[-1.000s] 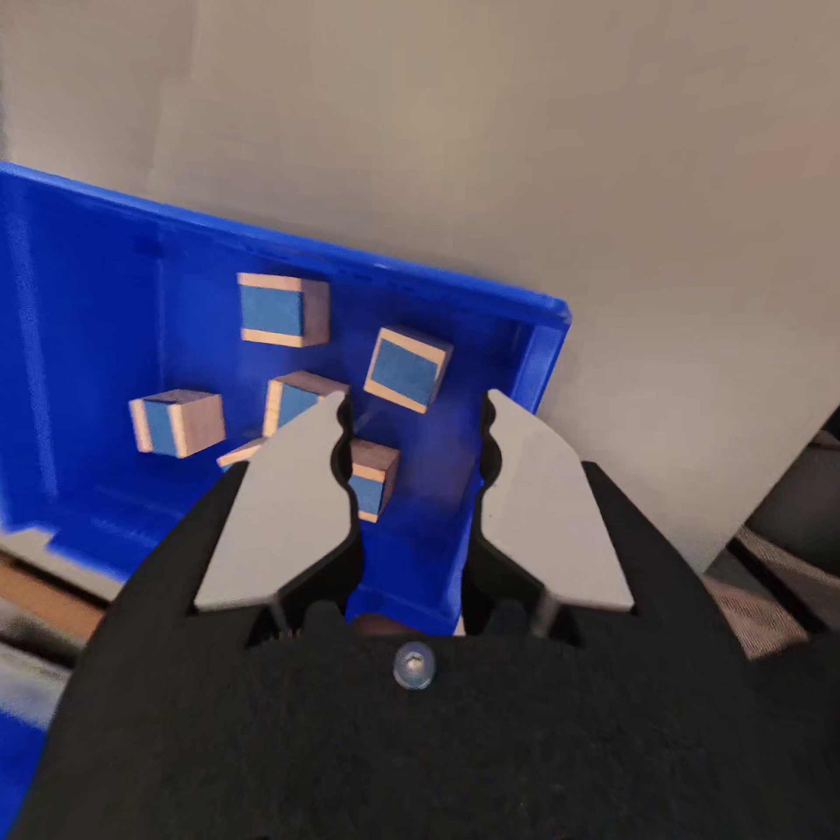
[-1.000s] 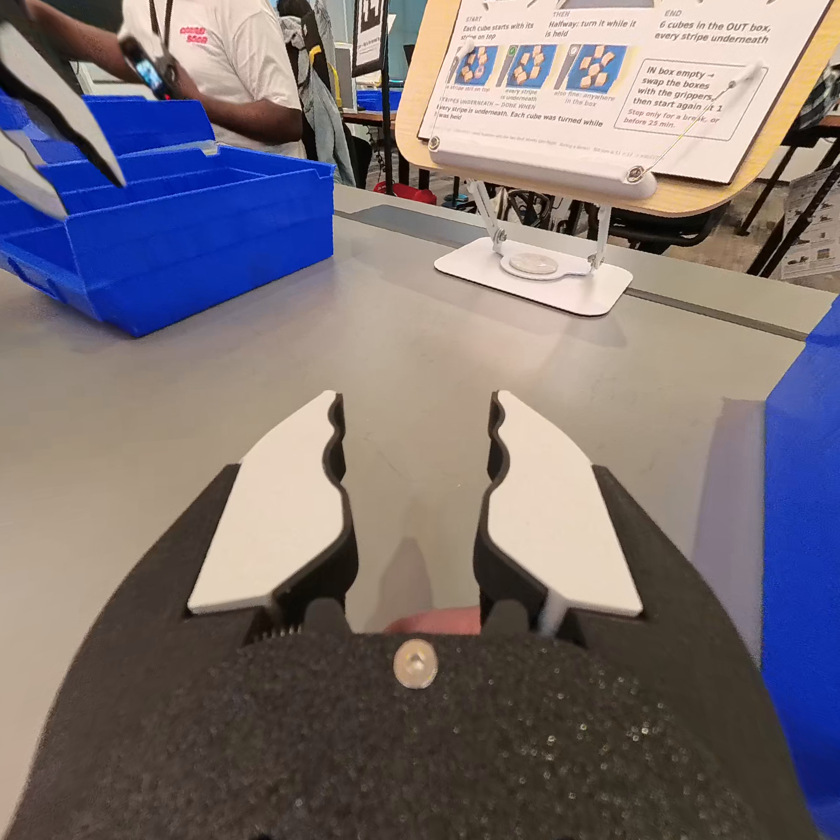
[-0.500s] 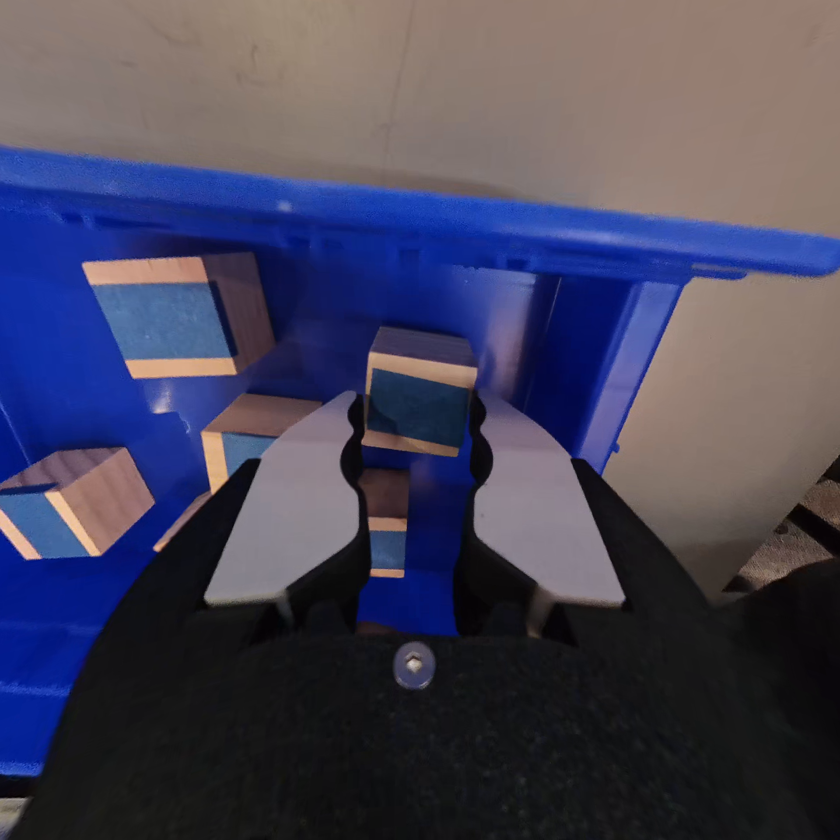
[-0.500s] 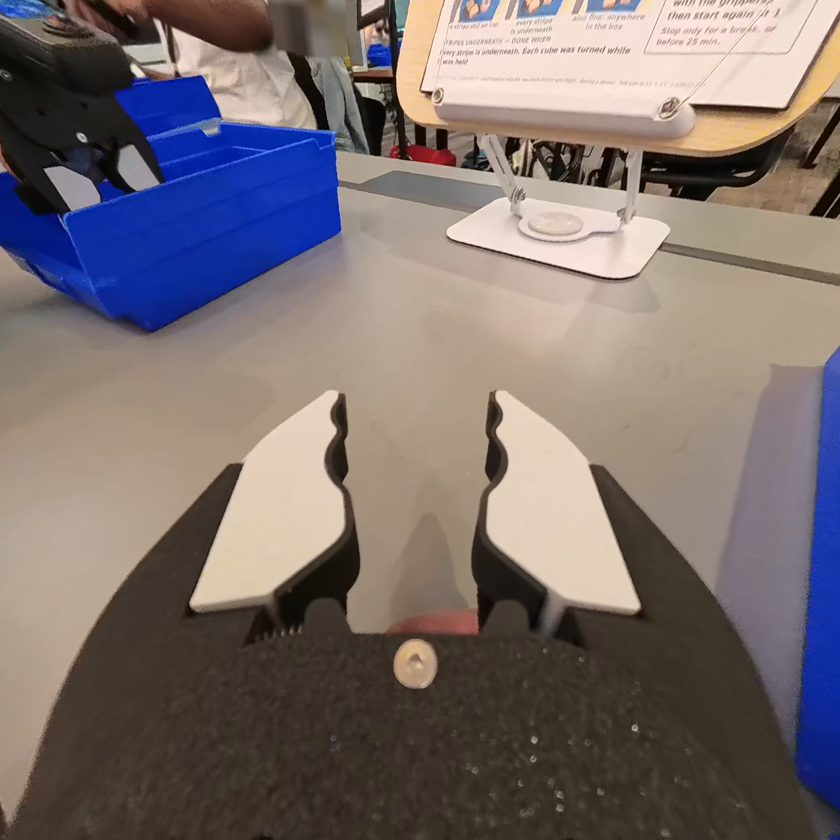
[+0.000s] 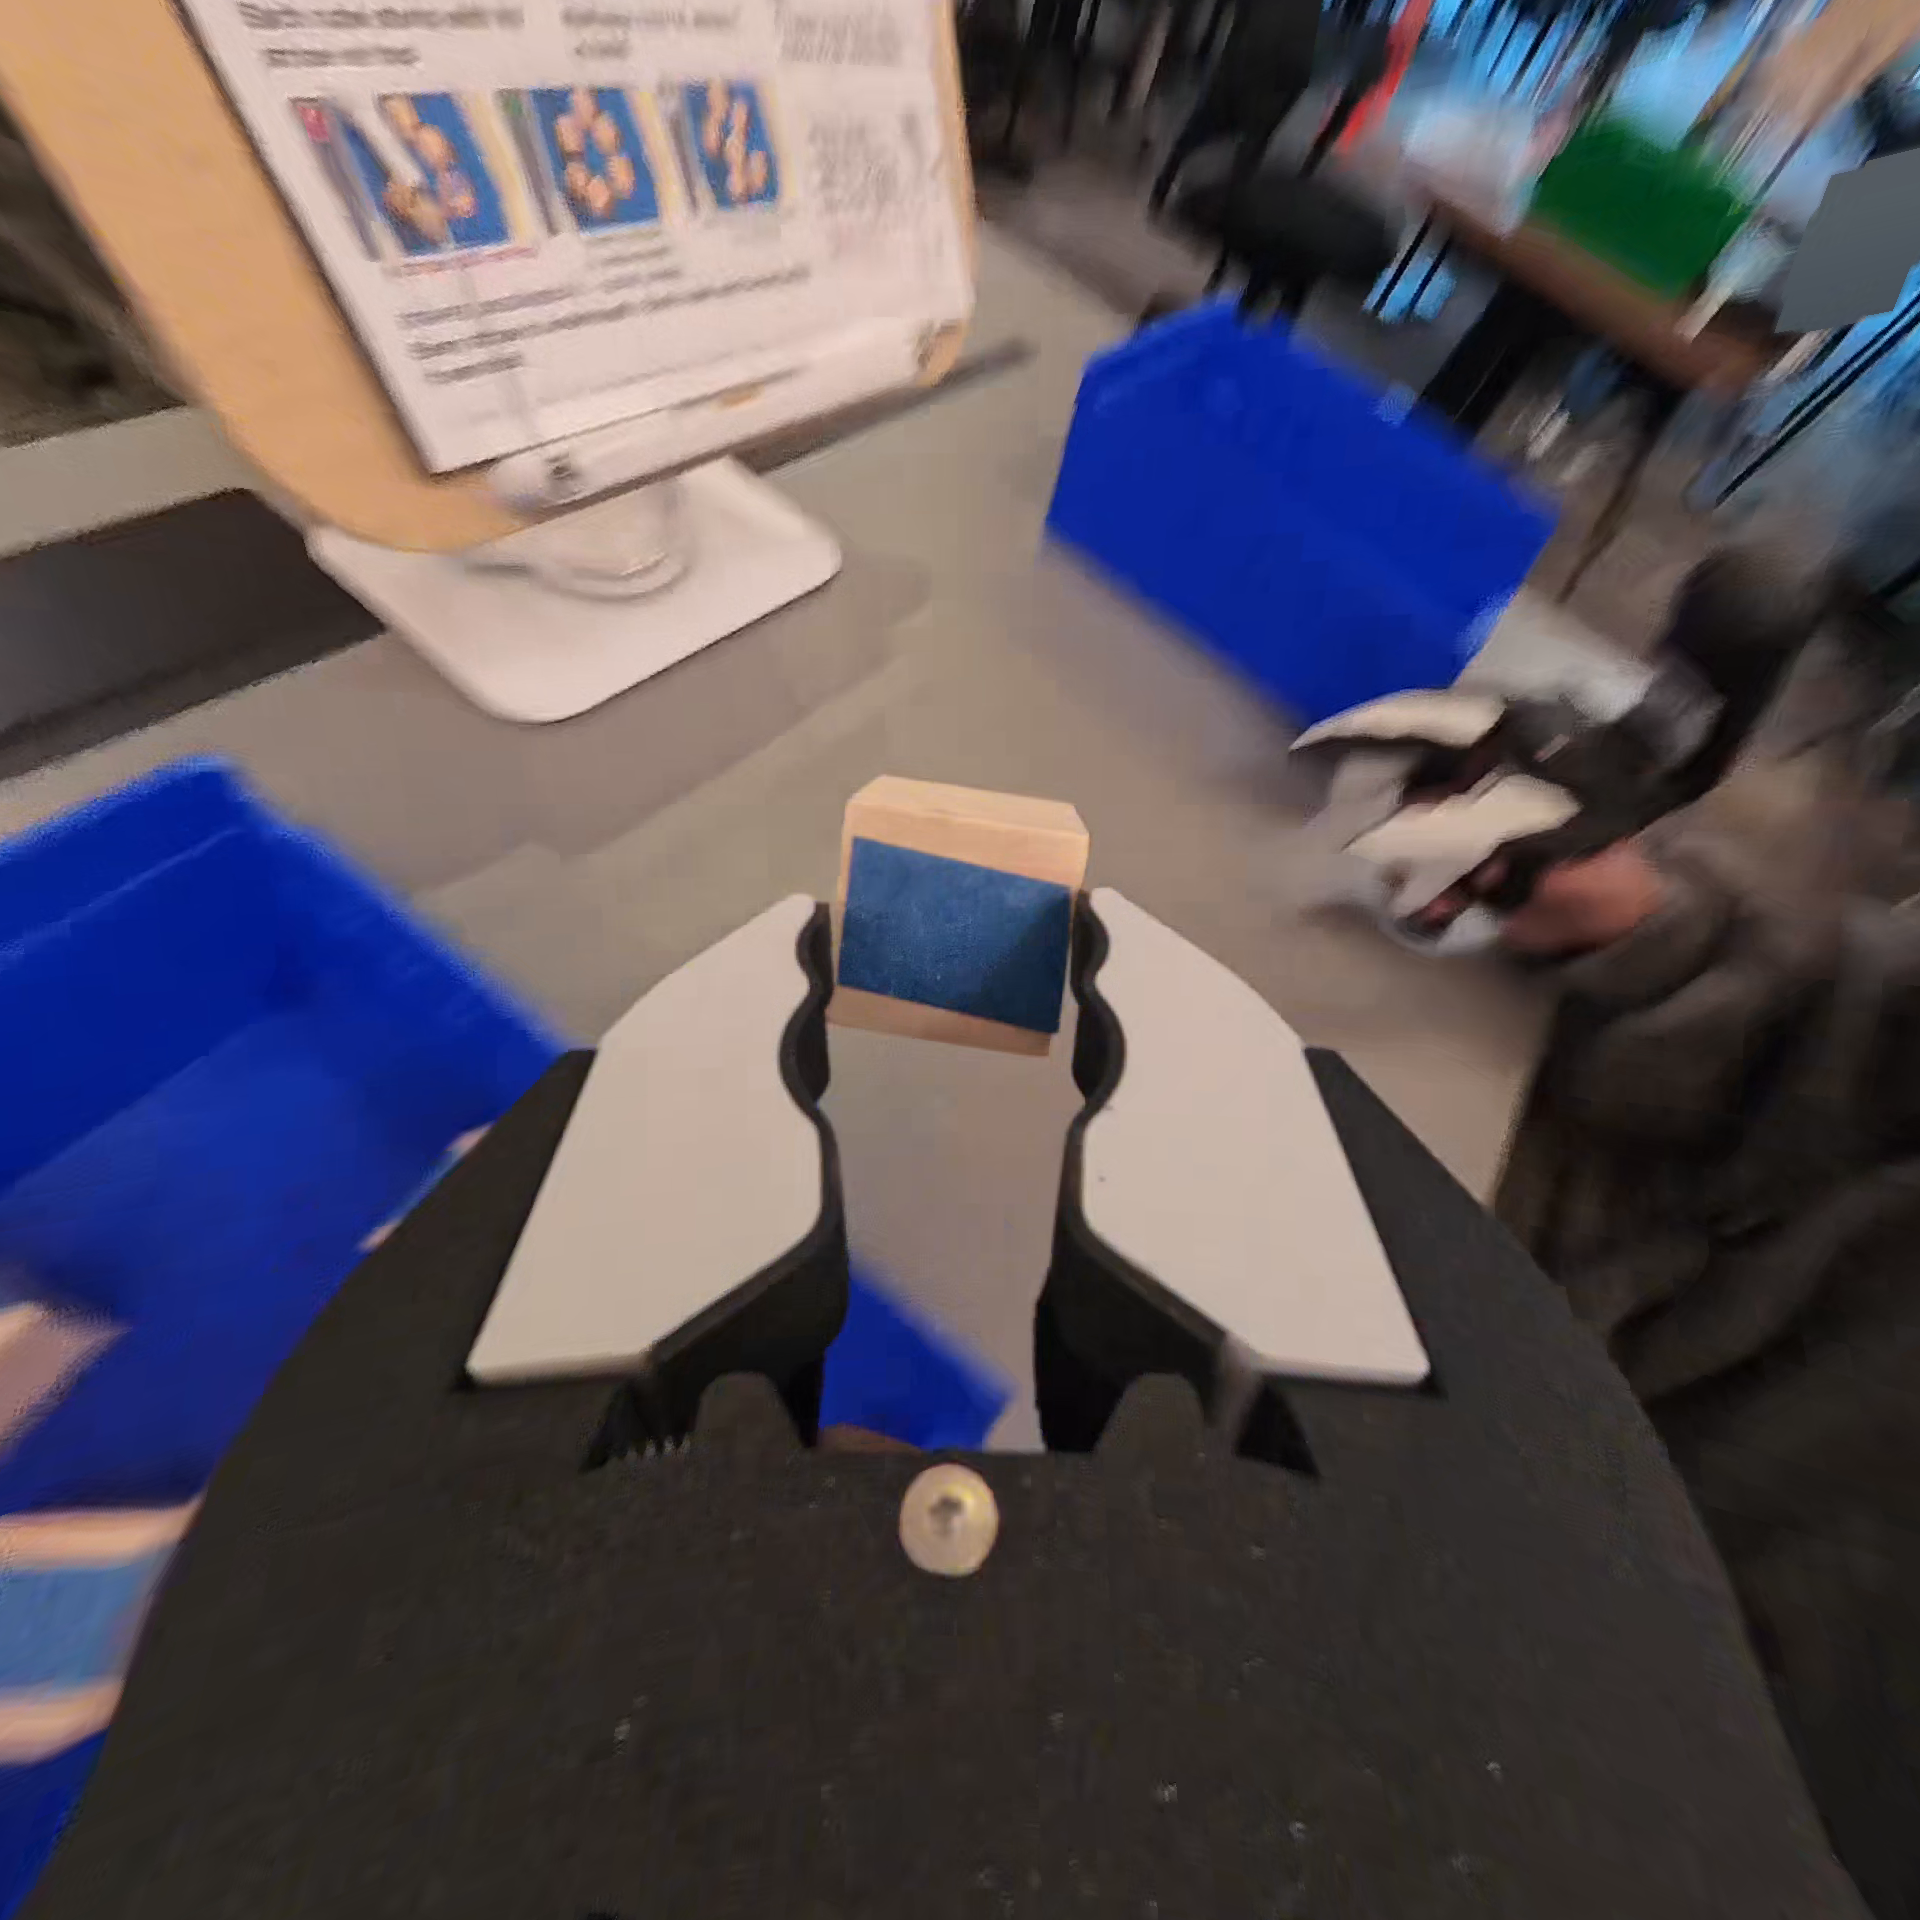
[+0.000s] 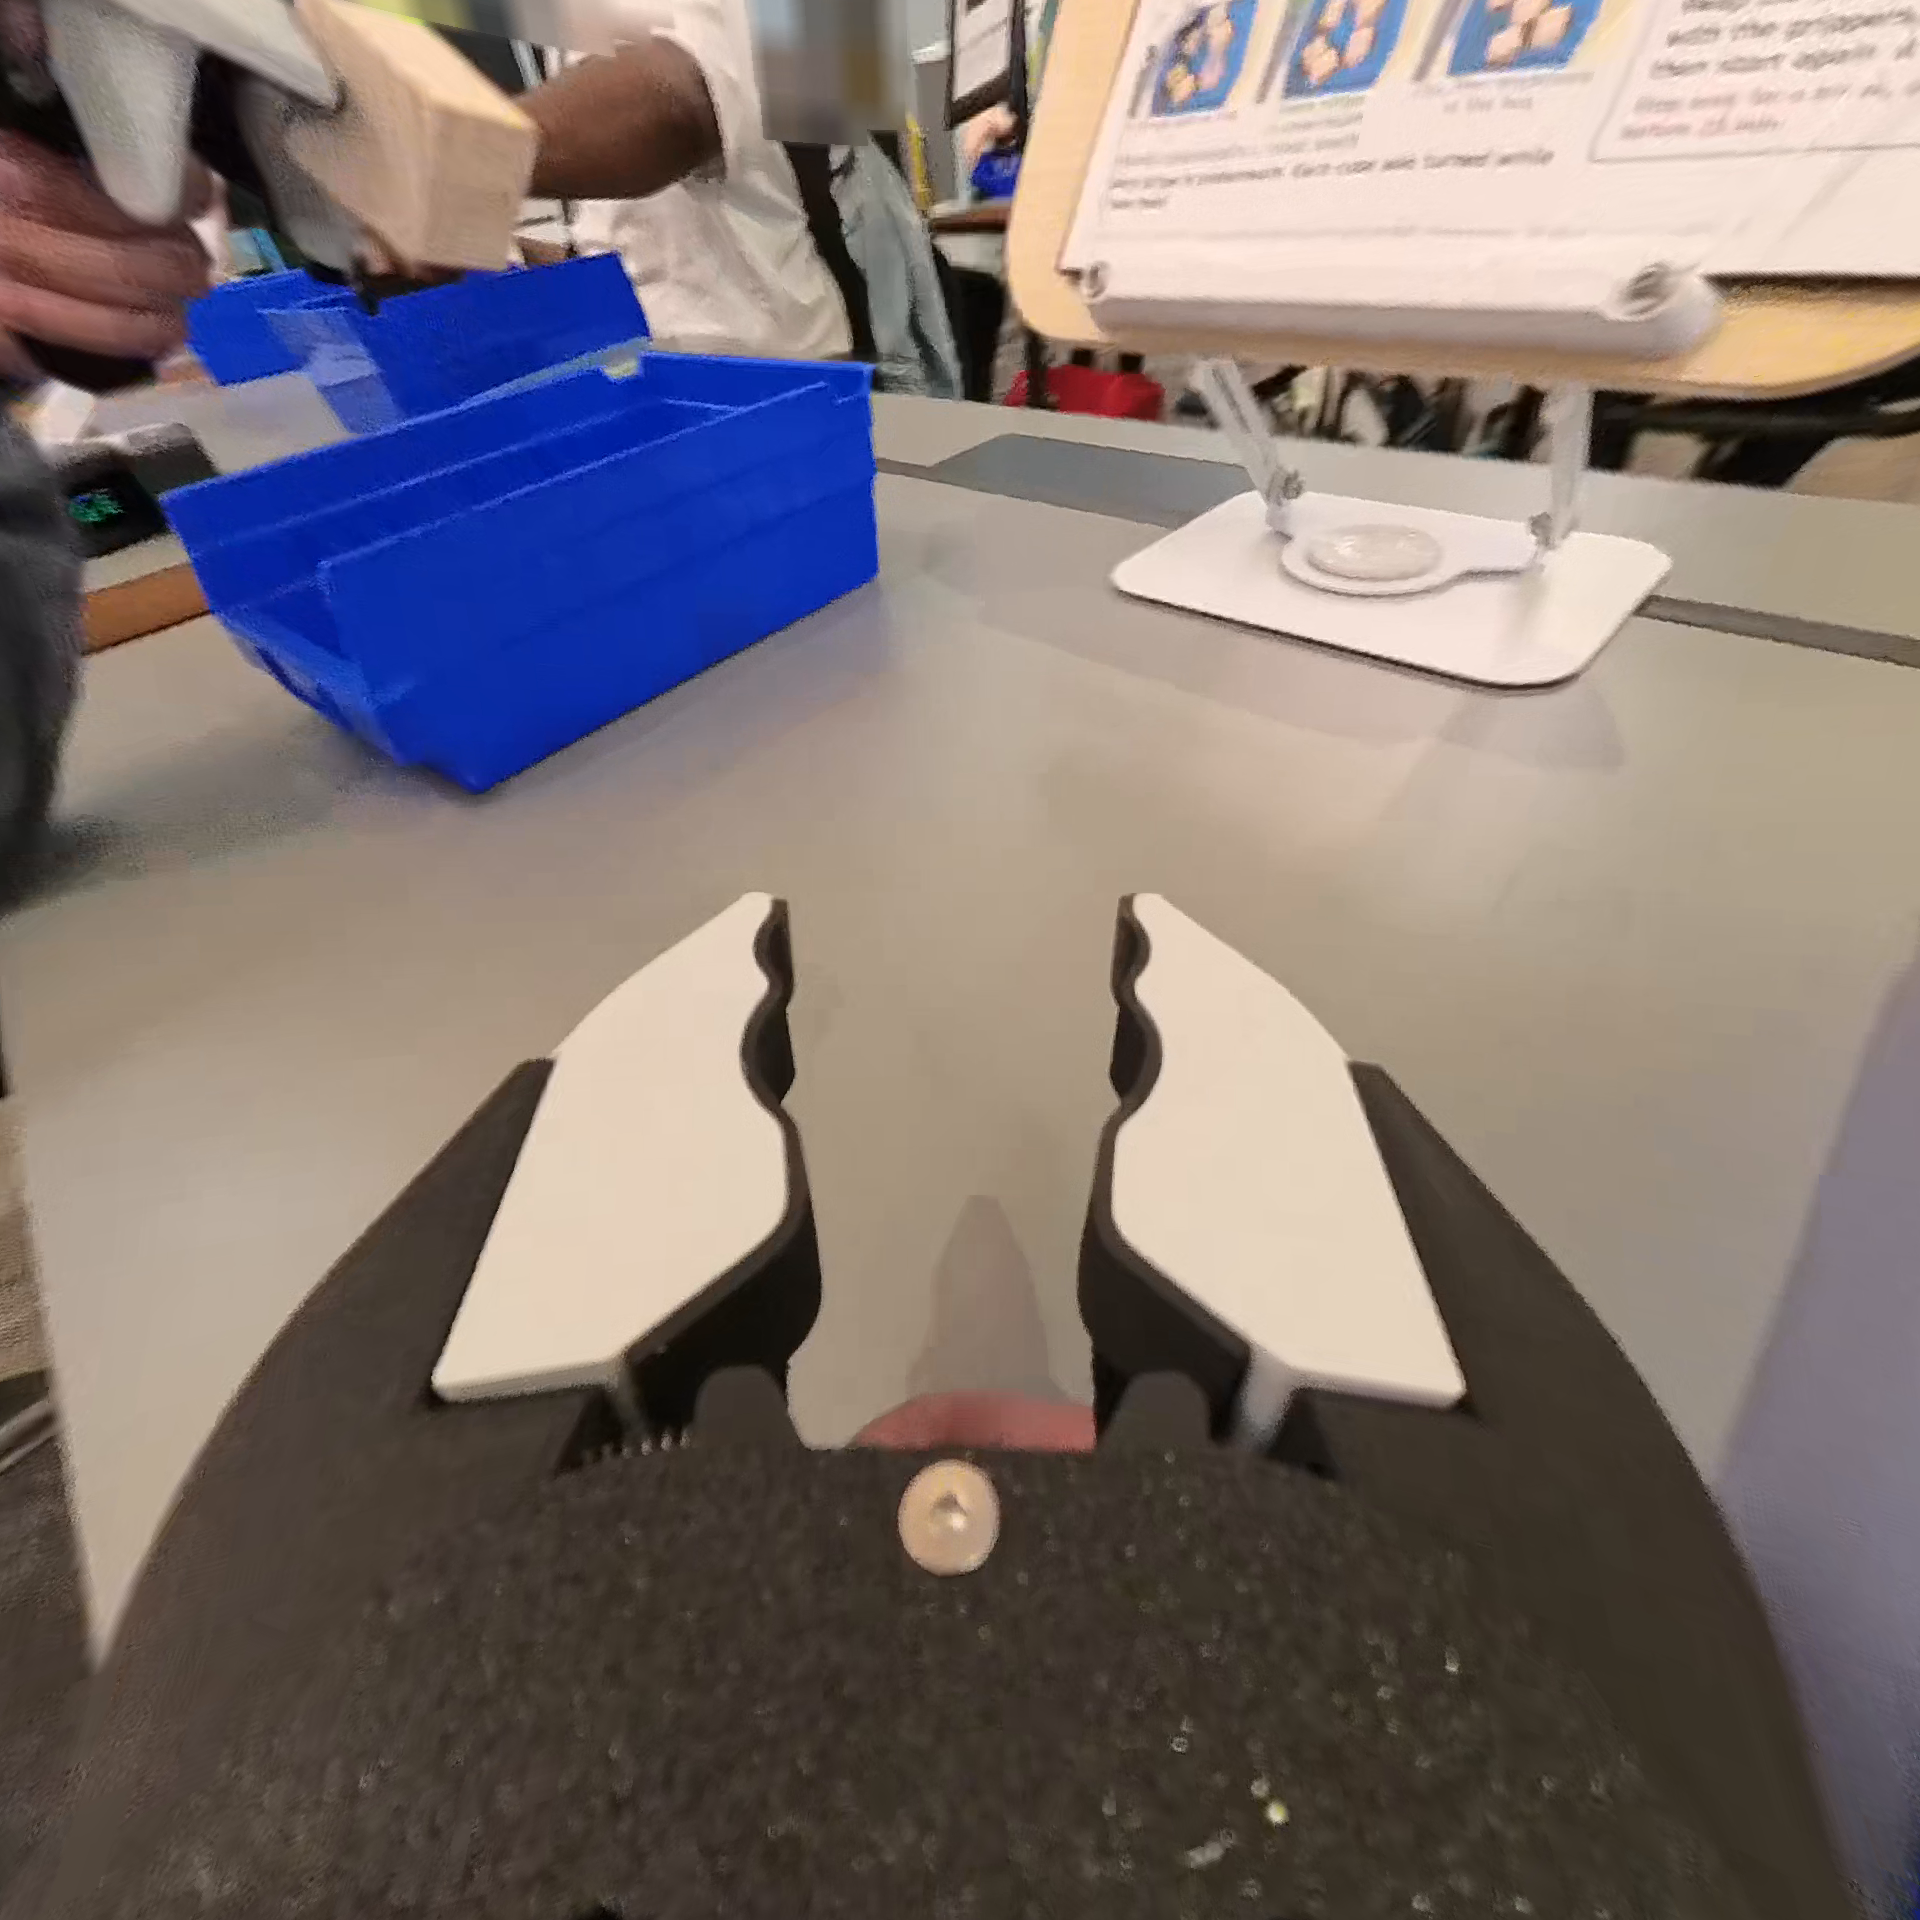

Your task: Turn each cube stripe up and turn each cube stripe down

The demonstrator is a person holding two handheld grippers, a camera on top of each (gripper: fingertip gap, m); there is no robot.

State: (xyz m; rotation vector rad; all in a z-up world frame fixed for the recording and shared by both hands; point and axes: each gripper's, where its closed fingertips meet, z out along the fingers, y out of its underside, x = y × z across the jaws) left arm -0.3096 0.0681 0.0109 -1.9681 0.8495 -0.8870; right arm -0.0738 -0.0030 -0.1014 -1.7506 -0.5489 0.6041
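L fingers point(image 5: 717, 1049) clamp cube point(image 5: 956, 920), now lifted off bin point(image 5: 208, 1039), R gripper point(image 6: 951, 971) prob. still empty.

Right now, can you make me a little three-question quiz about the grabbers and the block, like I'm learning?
1. True or false: the left gripper is squeezing a wooden cube.
2. Which way does the cube's blue stripe face in the left wrist view? A) toward the camera B) away from it C) it is hidden
3. Fill in: the right gripper hovers over the grey table with its jaws ____ and nothing between them.

Key
1. True, both fingers press its sides.
2. A
3. open
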